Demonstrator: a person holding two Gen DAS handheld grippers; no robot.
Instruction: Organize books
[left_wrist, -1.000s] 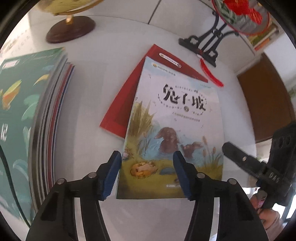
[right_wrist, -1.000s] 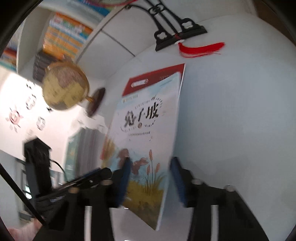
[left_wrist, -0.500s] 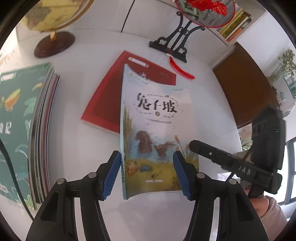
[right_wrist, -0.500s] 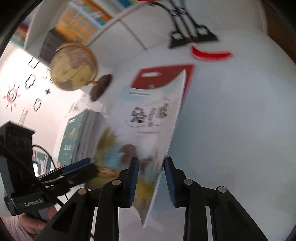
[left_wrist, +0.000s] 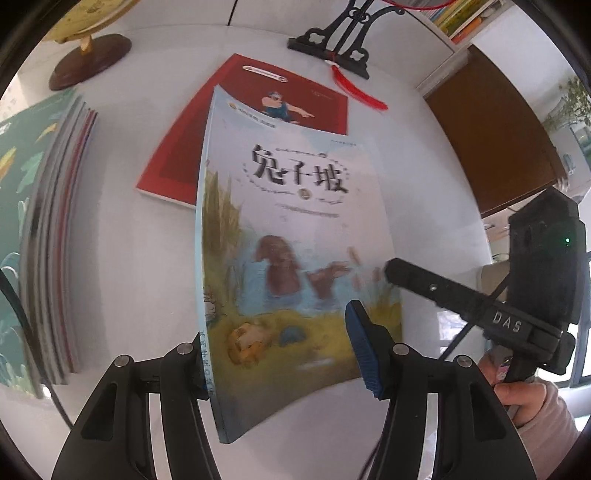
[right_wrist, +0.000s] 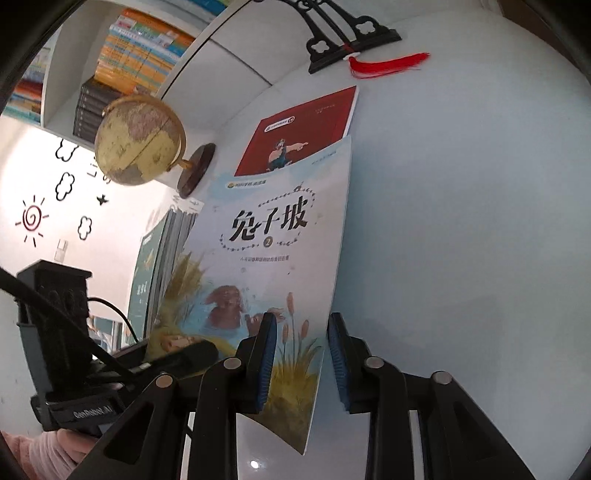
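The pale blue picture book (left_wrist: 295, 236) fills the middle of the left wrist view, lifted off the white table (left_wrist: 122, 258) and bowed, its spine edge toward the lower left. The right gripper (right_wrist: 301, 354) has its blue pads (right_wrist: 266, 354) set to either side of the book's lower right edge; the jaws look narrowed around it and seem to carry it, though whether they truly pinch is hard to confirm. The left gripper (left_wrist: 277, 347) stands with its jaws wide apart, spine edge at the left finger and cover in front of the right pad (left_wrist: 364, 347), gripping nothing that I can see. A red book (left_wrist: 255, 122) lies flat in the upper centre of that view, partly behind the lifted one, and a stack of books (left_wrist: 44, 236) topped by a green cover sits at the left edge. To my judgement the step is carrying this book toward that stack; doing it well means steadying the sagging spine side with the left gripper, keeping the cover level, and lowering it square onto the stack so edges line up instead of sliding off.
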